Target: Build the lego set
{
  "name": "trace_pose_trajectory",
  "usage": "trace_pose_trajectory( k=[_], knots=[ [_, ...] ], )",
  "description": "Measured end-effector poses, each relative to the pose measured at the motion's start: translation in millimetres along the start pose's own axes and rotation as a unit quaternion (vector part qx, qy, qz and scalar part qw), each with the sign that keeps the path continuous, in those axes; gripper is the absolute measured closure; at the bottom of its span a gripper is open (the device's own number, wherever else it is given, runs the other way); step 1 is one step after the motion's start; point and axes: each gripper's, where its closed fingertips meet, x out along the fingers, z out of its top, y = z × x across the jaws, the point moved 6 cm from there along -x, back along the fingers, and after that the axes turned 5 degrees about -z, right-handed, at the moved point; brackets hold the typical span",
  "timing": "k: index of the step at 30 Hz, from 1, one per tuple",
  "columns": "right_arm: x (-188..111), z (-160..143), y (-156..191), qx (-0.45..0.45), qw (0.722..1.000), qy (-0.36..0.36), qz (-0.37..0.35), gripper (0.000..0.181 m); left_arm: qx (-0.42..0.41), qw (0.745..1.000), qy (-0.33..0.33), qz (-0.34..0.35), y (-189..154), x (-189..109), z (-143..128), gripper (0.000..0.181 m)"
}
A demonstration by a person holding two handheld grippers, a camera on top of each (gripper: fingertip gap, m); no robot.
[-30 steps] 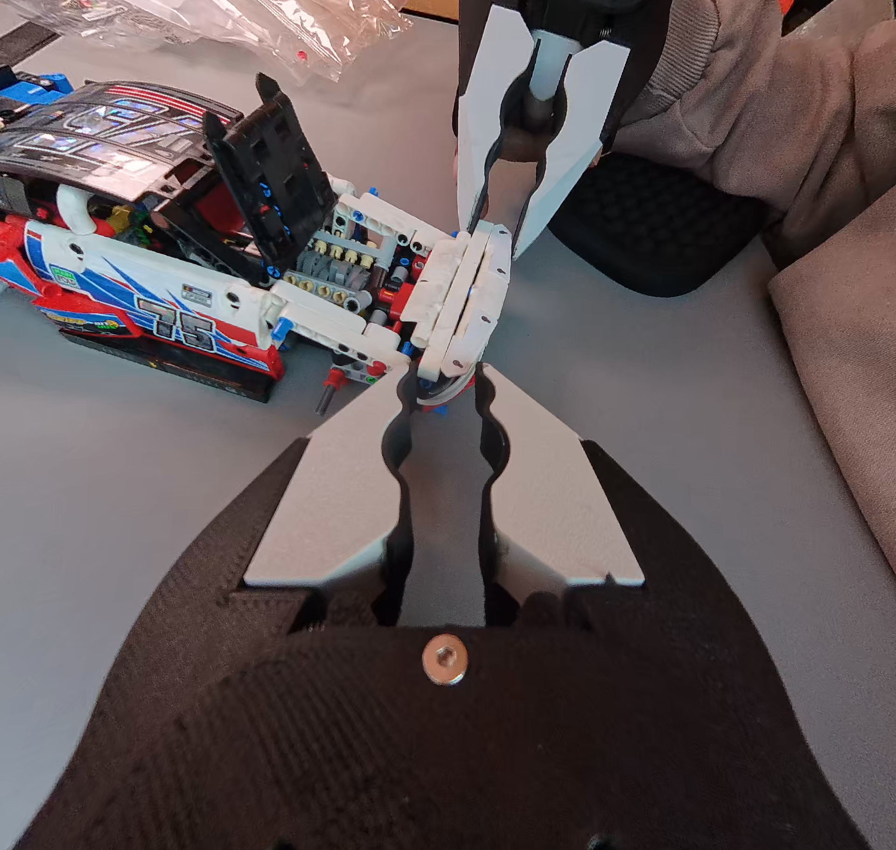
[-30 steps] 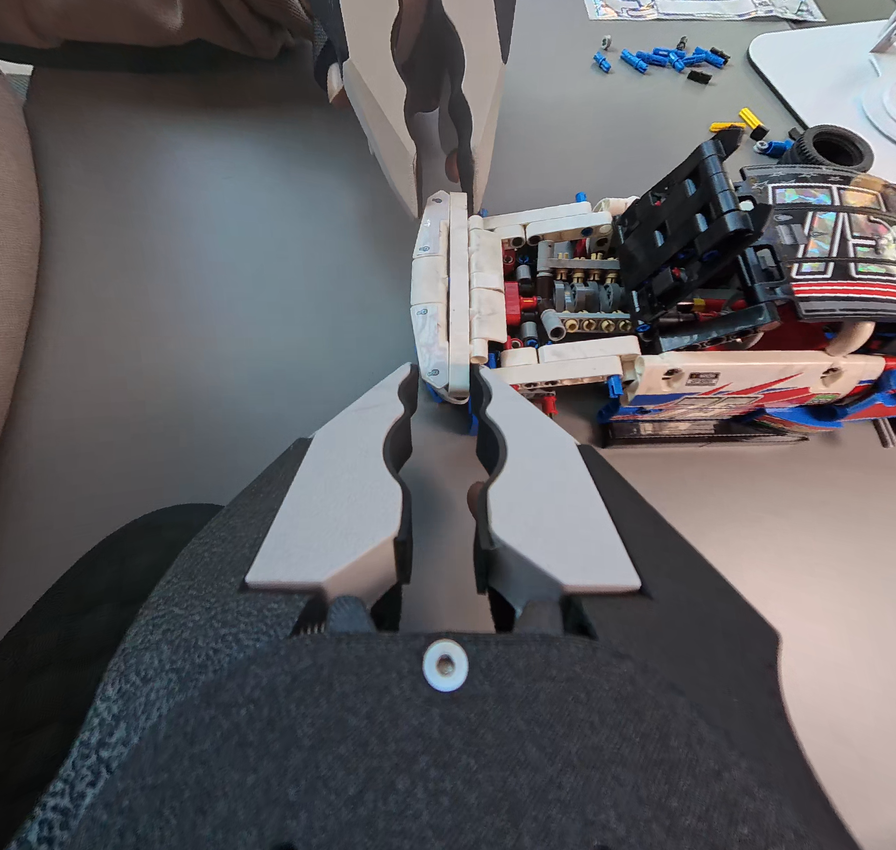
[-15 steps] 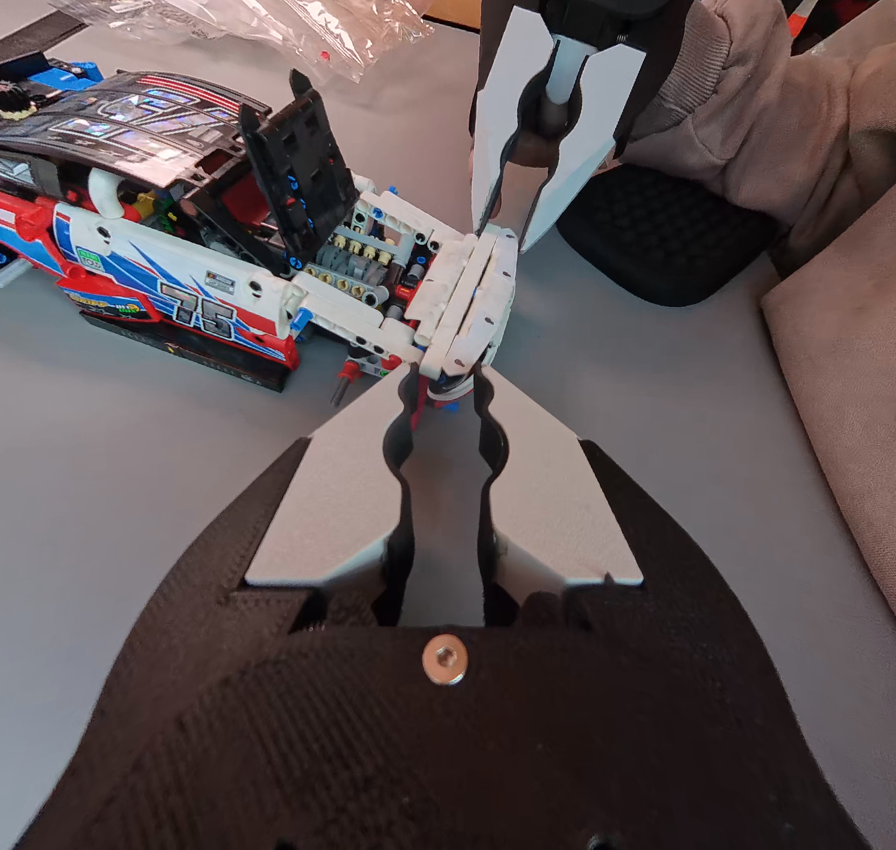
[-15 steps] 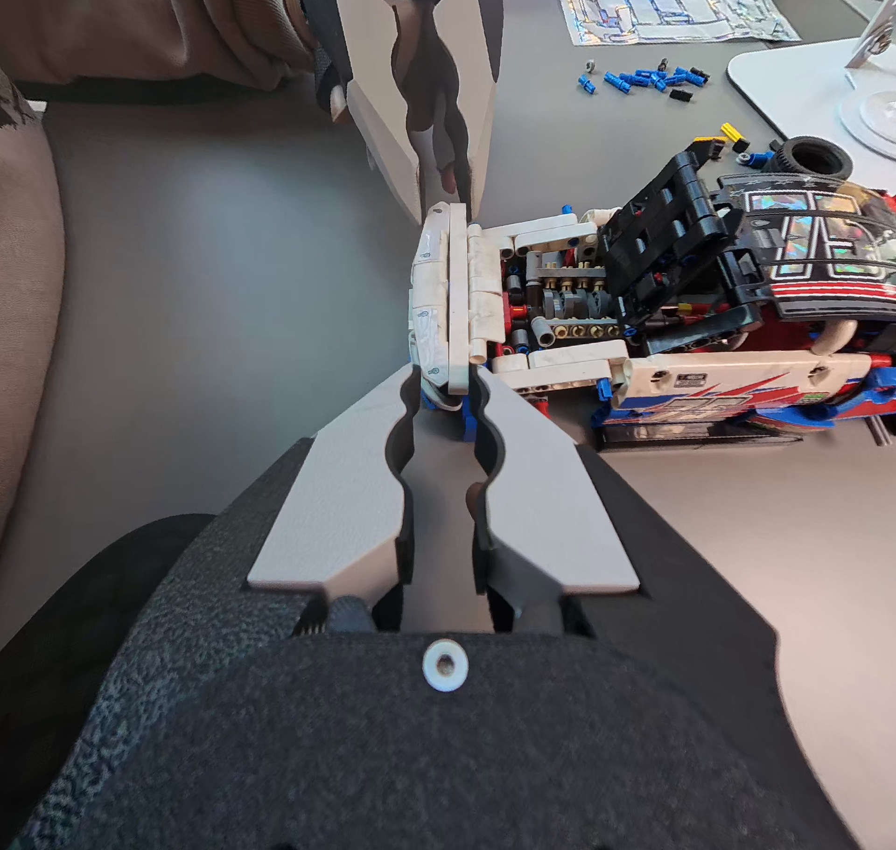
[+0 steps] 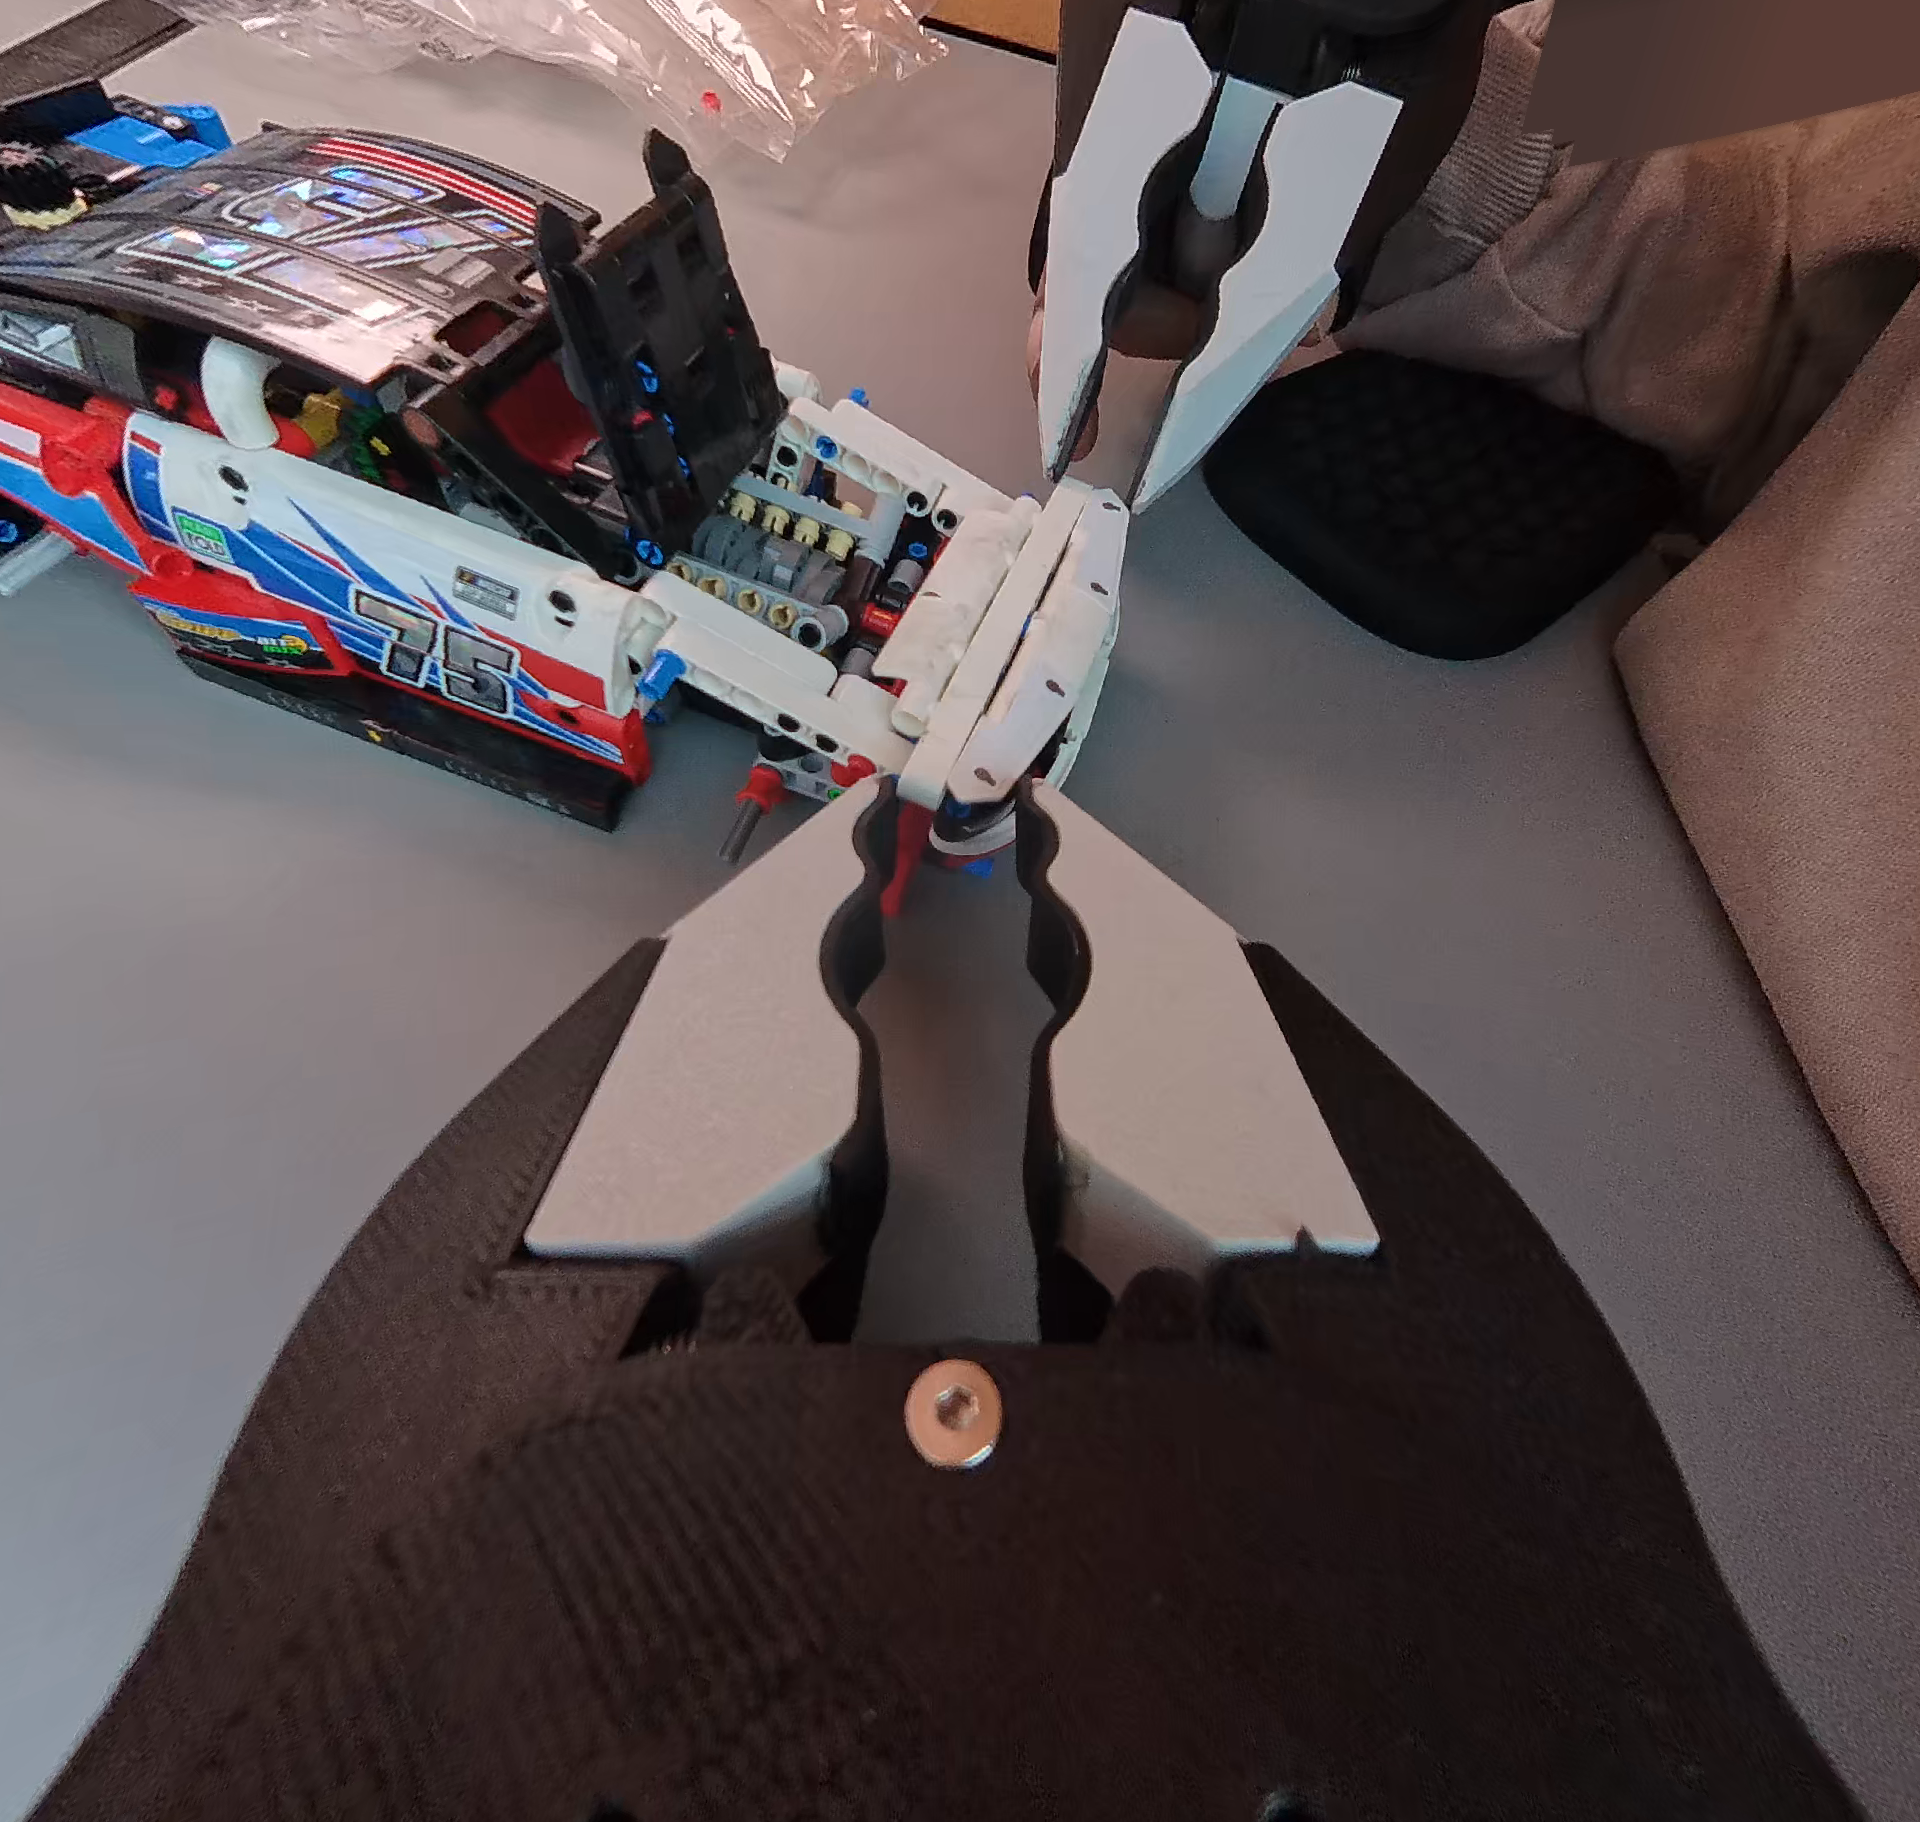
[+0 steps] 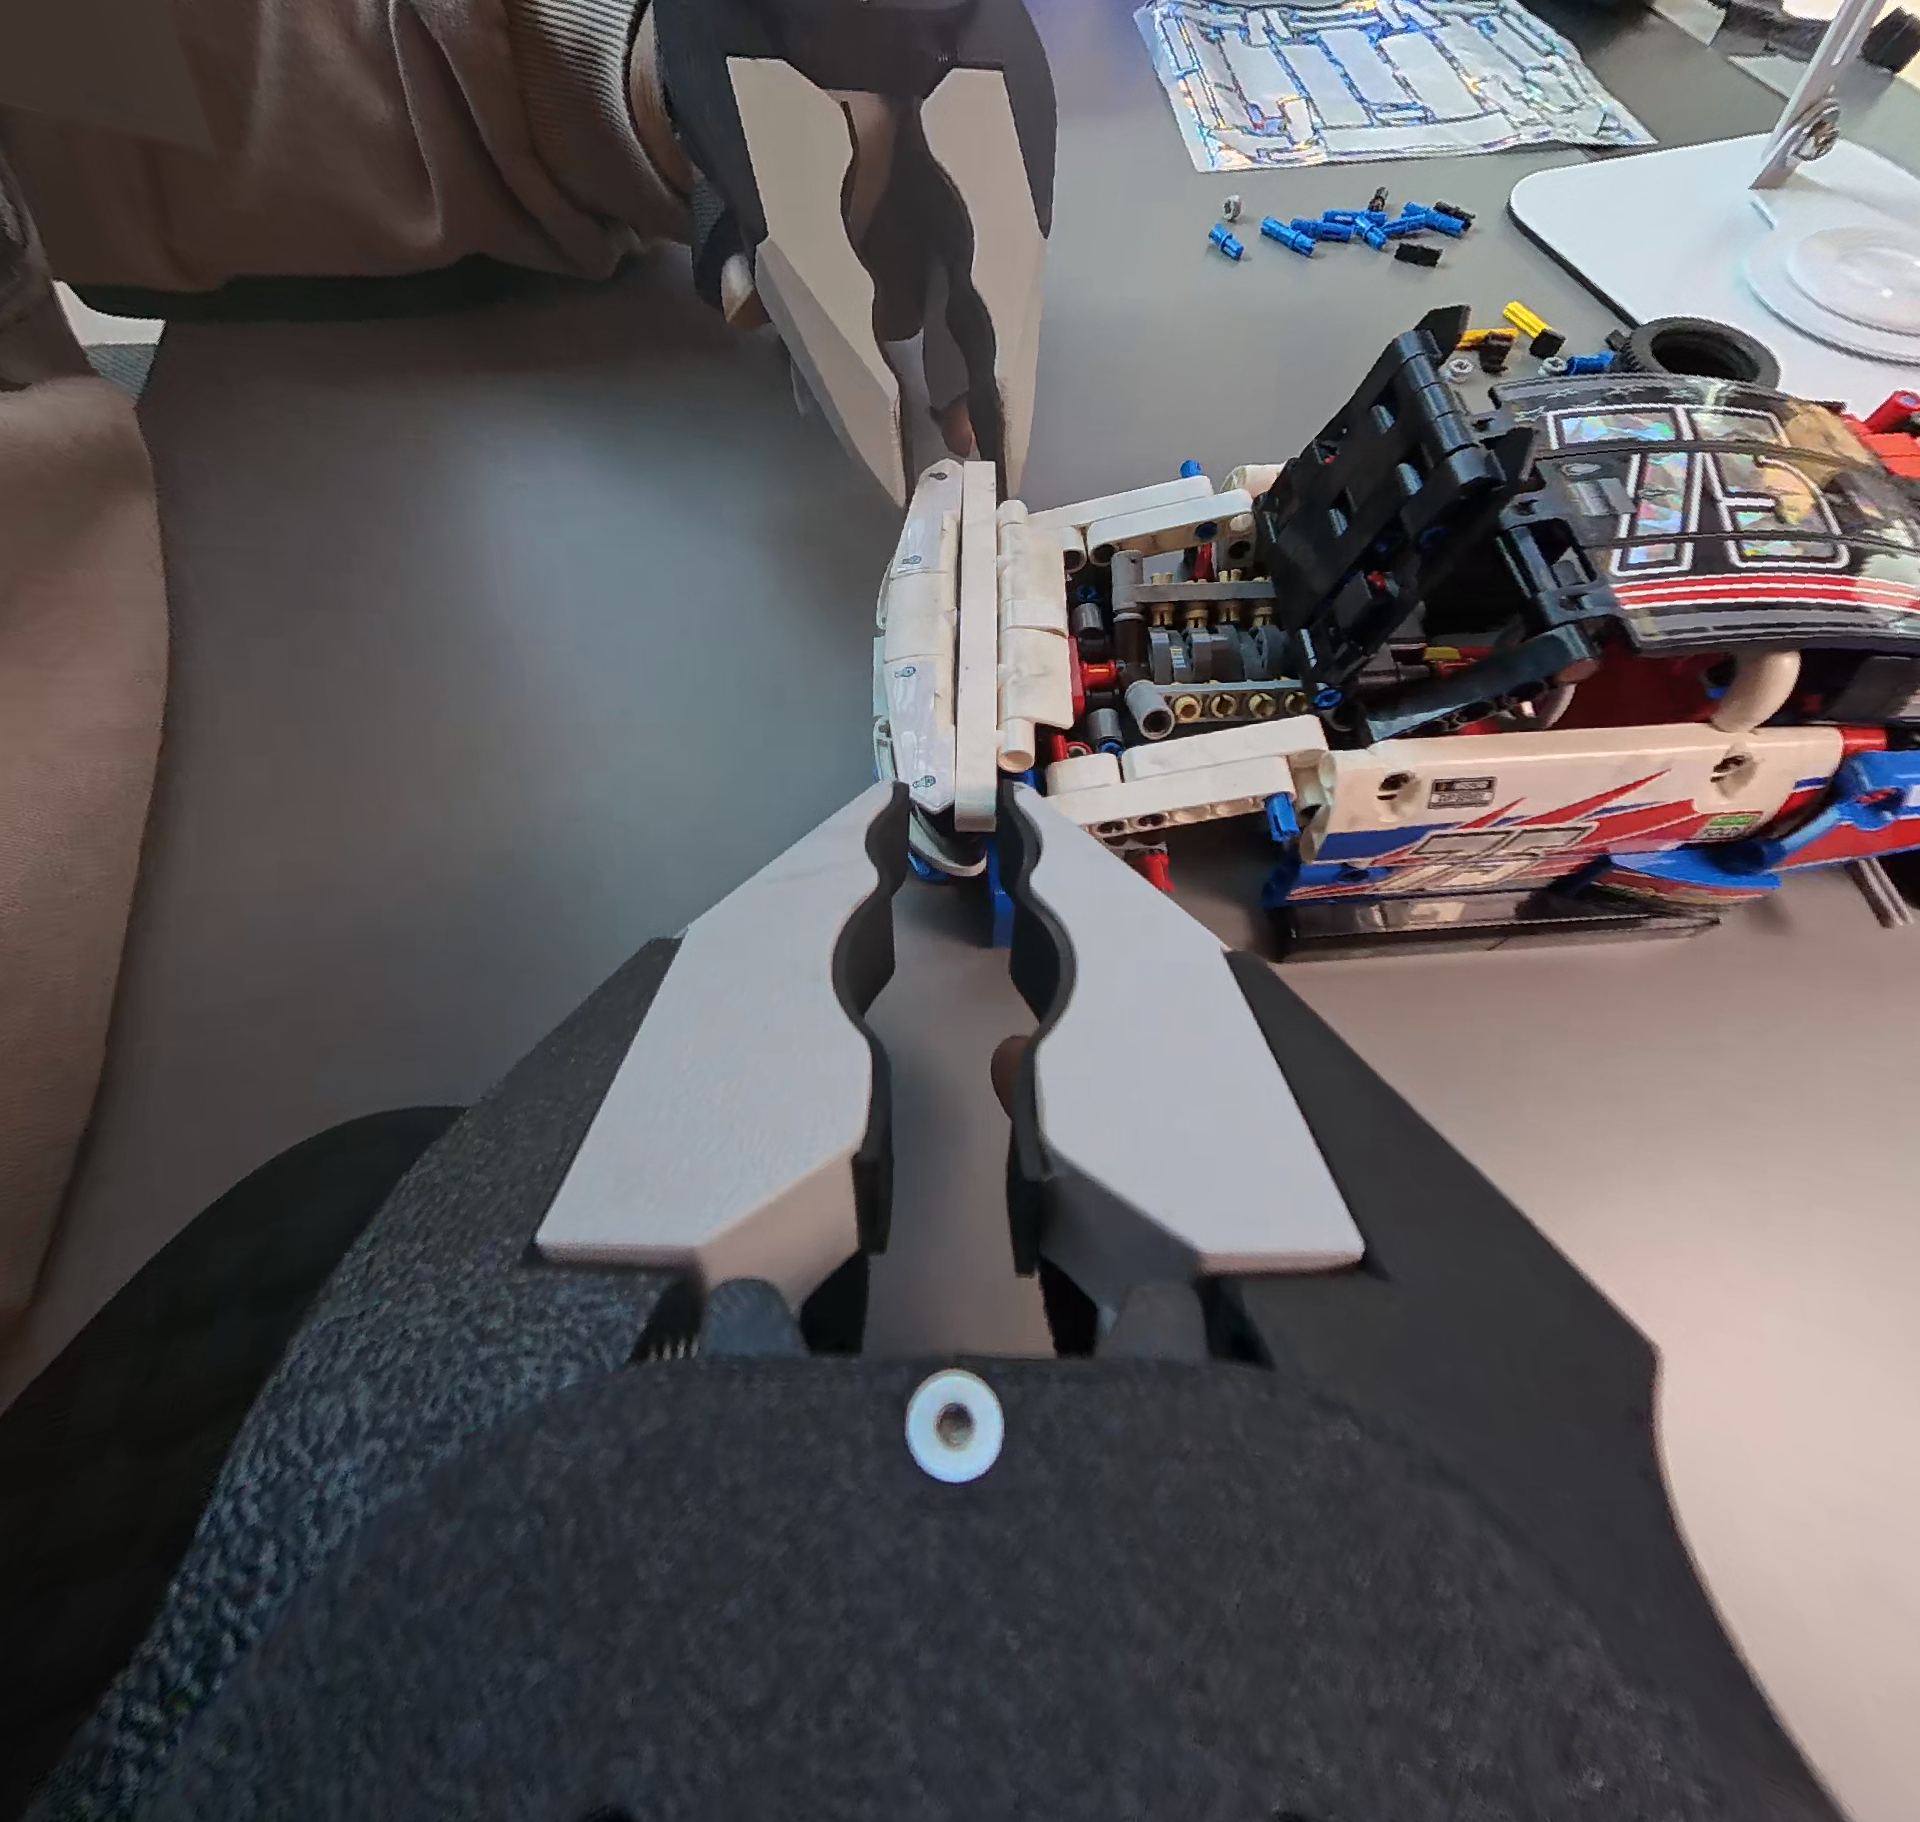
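Left tool point(image 5: 954, 796) and right tool point(image 6: 948, 804) each pinch opposite edges of the white bumper point(image 5: 1023, 645), bare table point(image 5: 260, 941) around.

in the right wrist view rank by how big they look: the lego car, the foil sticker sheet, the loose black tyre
1. lego car, by far the largest.
2. sticker sheet.
3. tyre, smallest.
Sheet and tyre lie farther back, so their true sizes are unsure.

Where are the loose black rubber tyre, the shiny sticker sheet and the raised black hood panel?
Loose black rubber tyre point(image 6: 1694, 356): right wrist view, sidewall.
Shiny sticker sheet point(image 6: 1371, 79): right wrist view, centre.
Raised black hood panel point(image 5: 665, 359): left wrist view, underside middle.
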Motion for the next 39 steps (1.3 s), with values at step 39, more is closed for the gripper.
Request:
trace_pose_trajectory(
  k=[39],
  knots=[
    [2.9, -16.3, -15.0, 0.032, 0.999, 0.012, -0.014, 0.179, 0.143, 0.97, 0.191, -0.047, -6.5, 55.5, 42.1, 0.141]
  ],
)
